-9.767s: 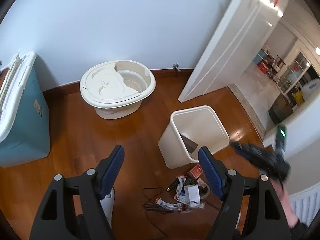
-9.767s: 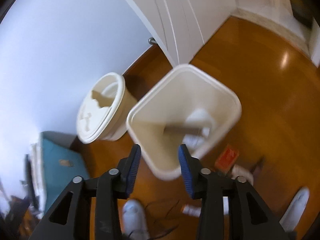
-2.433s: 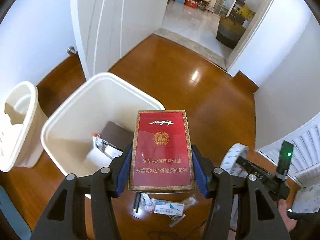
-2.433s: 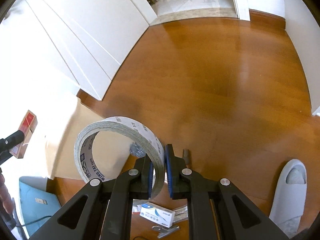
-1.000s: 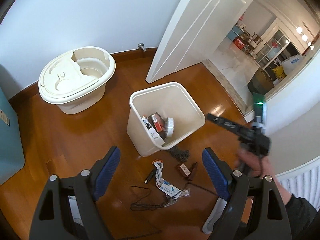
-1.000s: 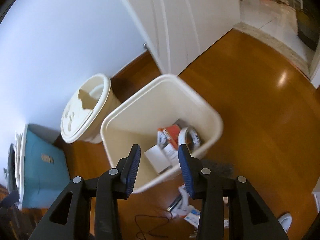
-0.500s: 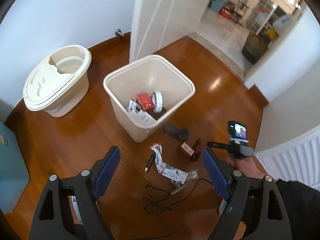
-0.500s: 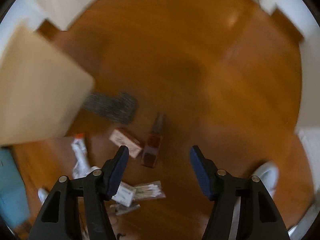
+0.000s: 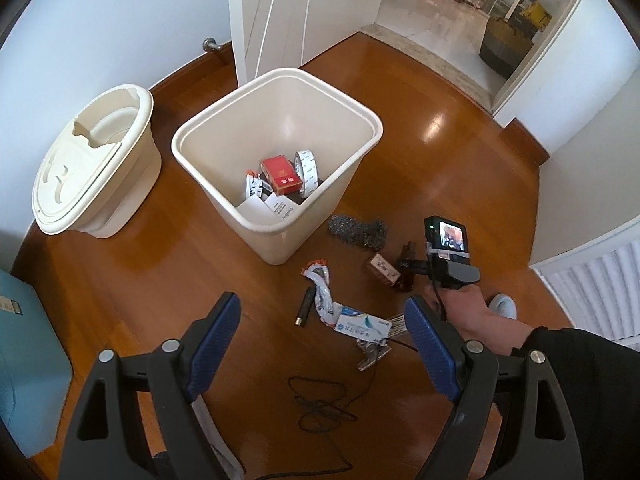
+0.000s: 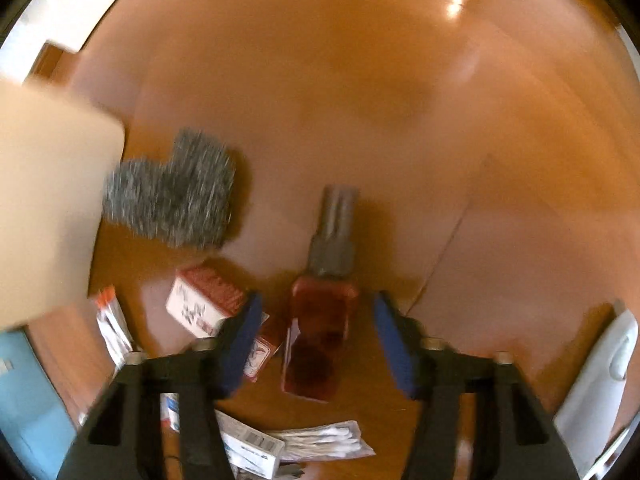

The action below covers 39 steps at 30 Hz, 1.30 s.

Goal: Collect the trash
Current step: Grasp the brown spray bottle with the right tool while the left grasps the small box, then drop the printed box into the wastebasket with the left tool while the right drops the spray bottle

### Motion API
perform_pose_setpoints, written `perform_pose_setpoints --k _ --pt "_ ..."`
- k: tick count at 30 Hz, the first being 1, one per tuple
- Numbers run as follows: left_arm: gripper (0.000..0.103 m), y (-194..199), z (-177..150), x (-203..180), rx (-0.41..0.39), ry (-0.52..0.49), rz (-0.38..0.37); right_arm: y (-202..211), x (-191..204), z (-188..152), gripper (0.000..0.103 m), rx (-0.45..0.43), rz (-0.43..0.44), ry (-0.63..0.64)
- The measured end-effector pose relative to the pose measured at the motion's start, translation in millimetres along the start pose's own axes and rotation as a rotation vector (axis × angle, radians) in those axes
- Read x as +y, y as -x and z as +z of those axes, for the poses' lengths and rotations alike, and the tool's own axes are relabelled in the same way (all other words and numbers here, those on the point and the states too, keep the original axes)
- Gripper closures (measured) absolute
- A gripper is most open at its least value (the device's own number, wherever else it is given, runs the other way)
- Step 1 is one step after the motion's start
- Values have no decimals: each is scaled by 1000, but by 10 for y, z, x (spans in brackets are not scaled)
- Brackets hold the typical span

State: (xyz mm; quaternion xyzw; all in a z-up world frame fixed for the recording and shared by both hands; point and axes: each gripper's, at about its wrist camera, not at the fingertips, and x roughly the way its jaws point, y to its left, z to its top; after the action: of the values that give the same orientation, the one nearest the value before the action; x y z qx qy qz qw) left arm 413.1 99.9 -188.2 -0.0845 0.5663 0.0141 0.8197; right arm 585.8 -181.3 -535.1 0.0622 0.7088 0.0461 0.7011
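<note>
A cream trash bin [image 9: 352,164] stands on the wood floor with a red cigarette box [image 9: 280,174], a tape roll [image 9: 306,168] and papers inside. My left gripper [image 9: 320,334] hovers open and empty above loose trash: a wrapper [image 9: 320,292], a blue-white box [image 9: 362,326] and a black stick [image 9: 305,306]. My right gripper [image 10: 316,332] points down at the floor, its jaws closing. A red-brown bottle with a grey cap [image 10: 324,308] lies between the pads, untouched. A steel wool pad [image 10: 172,196] and a small red-white box [image 10: 204,304] lie to its left.
A cream lidded tub [image 9: 92,160] sits left of the bin and a teal box [image 9: 24,360] at the far left. A white door [image 9: 296,12] stands behind. A thin black cable [image 9: 324,400] loops on the floor. A white slipper [image 10: 596,380] lies right.
The right gripper dropped from above the bin to the floor trash and narrowed its jaws around the bottle. The left gripper came lower and closer to the bin, still open.
</note>
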Motion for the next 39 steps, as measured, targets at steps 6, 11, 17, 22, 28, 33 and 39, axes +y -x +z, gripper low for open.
perform_pose_setpoints --k 6,11,17,22,28,33,39 --pt "19 -296 -69 -204 27 -7 13 197 -105 -56 71 -29 27 25" --pt "19 -1093 -80 -577 141 117 28 694 -381 98 71 -120 31 25" --pt "19 -2551 -108 -827 308 536 -1 929 -787 148 71 -175 49 5" --pt "19 -3253 -176 -824 347 740 45 739 -977 108 70 -141 83 -35" --pt "19 -3583 -131 -822 318 774 100 621 -1007 151 70 -142 115 -28" --pt "53 -3807 -231 -848 349 768 95 662 -1019 145 70 -158 124 -22" --pt "74 -3787 -297 -917 348 716 6 683 -1006 154 70 -165 108 -13"
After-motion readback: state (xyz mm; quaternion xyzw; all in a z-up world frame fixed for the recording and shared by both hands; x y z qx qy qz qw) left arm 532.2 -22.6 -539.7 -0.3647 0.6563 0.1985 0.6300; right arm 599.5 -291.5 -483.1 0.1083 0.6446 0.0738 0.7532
